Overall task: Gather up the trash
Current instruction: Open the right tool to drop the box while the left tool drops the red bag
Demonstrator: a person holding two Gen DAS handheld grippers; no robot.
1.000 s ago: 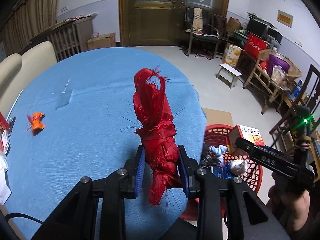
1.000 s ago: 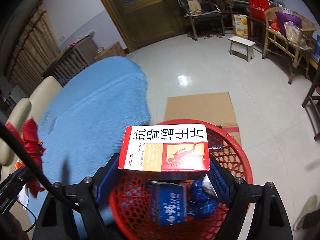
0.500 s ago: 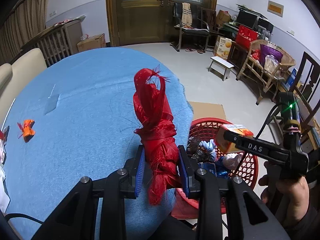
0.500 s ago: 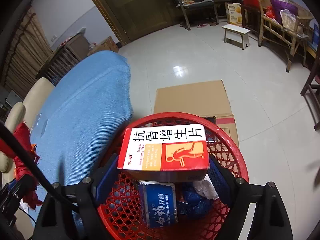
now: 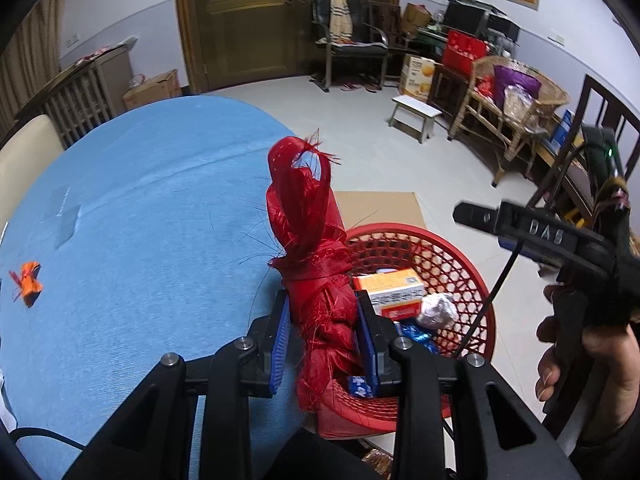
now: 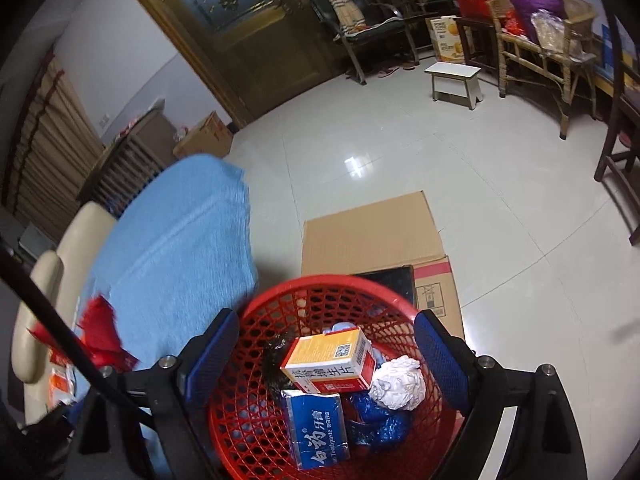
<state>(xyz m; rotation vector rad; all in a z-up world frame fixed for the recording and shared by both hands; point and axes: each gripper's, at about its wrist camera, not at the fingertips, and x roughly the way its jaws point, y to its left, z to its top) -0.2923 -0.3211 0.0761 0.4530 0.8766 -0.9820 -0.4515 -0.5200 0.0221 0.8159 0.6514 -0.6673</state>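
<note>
My left gripper (image 5: 324, 332) is shut on a knotted red mesh bag (image 5: 312, 248) and holds it upright over the table's right edge, beside the red basket (image 5: 460, 276). My right gripper (image 6: 328, 356) is open and empty above the red basket (image 6: 256, 432). An orange and white medicine box (image 6: 332, 360) lies in the basket on a blue toothpaste box (image 6: 318, 428), next to a white paper ball (image 6: 398, 386) and blue wrappers. An orange scrap (image 5: 27, 283) lies on the blue tablecloth at the left.
The round table with the blue cloth (image 5: 140, 216) fills the left. Flat cardboard (image 6: 372, 236) lies on the tiled floor behind the basket. A white stool (image 6: 454, 78), chairs and wicker furniture stand farther back. A cream sofa (image 6: 56, 280) is at the left.
My right gripper has opened and the medicine box has dropped into the basket. My left gripper has carried the red mesh bag to the right, toward the basket.
</note>
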